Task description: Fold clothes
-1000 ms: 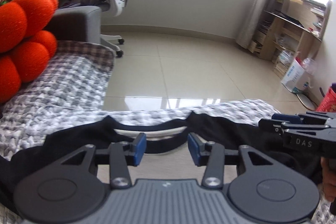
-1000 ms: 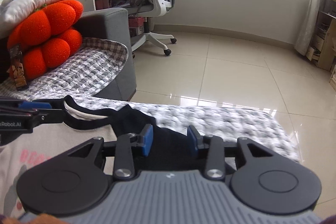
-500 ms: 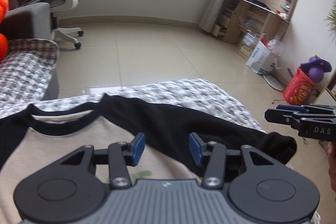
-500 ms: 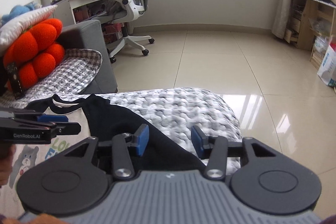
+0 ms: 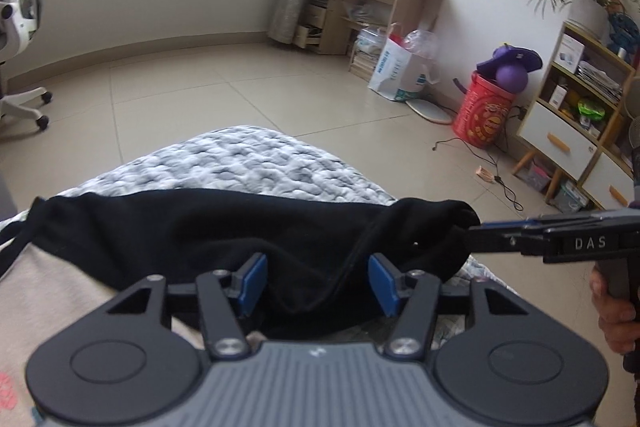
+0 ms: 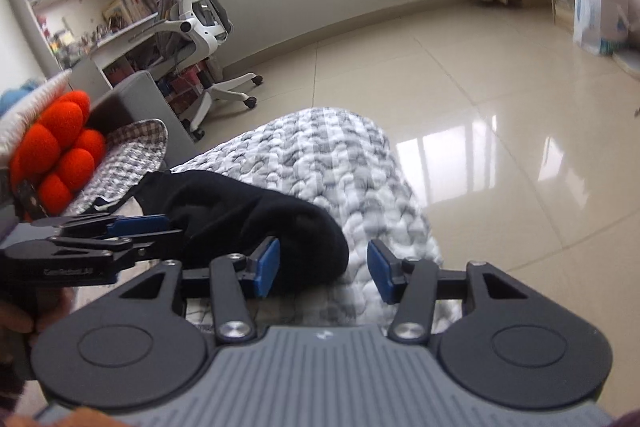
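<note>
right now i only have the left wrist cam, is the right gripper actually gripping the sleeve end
observer: no. The right gripper has its jaws opening, and the black sleeve ends beside one pad, not pinched.
operator: whats under the other pad
observer: only the grey quilted cover, no part of the shirt.
operator: anything past the sleeve that i cant see
observer: an orange plush cushion sits on the grey sofa, beyond the sleeve's far end.
</note>
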The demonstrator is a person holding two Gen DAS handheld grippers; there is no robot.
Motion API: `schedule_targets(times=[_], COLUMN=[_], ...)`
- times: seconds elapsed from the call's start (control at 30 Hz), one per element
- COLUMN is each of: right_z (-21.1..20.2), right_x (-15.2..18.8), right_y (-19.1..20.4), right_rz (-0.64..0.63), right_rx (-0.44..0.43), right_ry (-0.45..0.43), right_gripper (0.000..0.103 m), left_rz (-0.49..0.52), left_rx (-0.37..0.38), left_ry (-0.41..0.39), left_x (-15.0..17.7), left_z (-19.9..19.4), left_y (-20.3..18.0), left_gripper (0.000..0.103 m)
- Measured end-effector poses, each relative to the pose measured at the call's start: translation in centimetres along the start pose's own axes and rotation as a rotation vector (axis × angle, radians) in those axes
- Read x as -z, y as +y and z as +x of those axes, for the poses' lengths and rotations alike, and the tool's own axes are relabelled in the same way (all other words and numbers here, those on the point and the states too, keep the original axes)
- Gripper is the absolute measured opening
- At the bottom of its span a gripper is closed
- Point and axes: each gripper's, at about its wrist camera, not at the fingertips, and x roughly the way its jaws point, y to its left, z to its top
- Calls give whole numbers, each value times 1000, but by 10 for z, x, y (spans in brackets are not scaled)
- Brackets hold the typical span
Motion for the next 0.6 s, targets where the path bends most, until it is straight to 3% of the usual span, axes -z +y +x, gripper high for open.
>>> schedule_targets(times=[0.17, 0.2, 0.23, 0.27, 0.3, 0.43, 0.6], right_z=[14, 17, 19, 20, 21, 17, 6], right_x=[6, 6, 5, 4, 3, -16, -46], right_y=[-14, -15, -16, -16, -15, 2, 36], right_rz=[138, 157, 166, 155, 144, 49, -150], right_rx=[-108, -117, -117, -103, -89, 20, 194], right_ry=[6, 3, -2, -10, -18, -67, -164], right_gripper=[53, 48, 33, 28, 24, 17, 15], left_rz=[-7, -6, -5, -4, -13, -93, -100], left_rx=[51, 51, 51, 52, 53, 81, 85], left_ry=[-19, -32, -45, -58, -73, -153, -238], left_x=[9, 11, 13, 15, 16, 18, 10], left_z=[15, 15, 15, 15, 14, 3, -18], left_y=[4, 5, 6, 8, 11, 24, 24], left_gripper=[51, 44, 35, 28, 10, 8, 8])
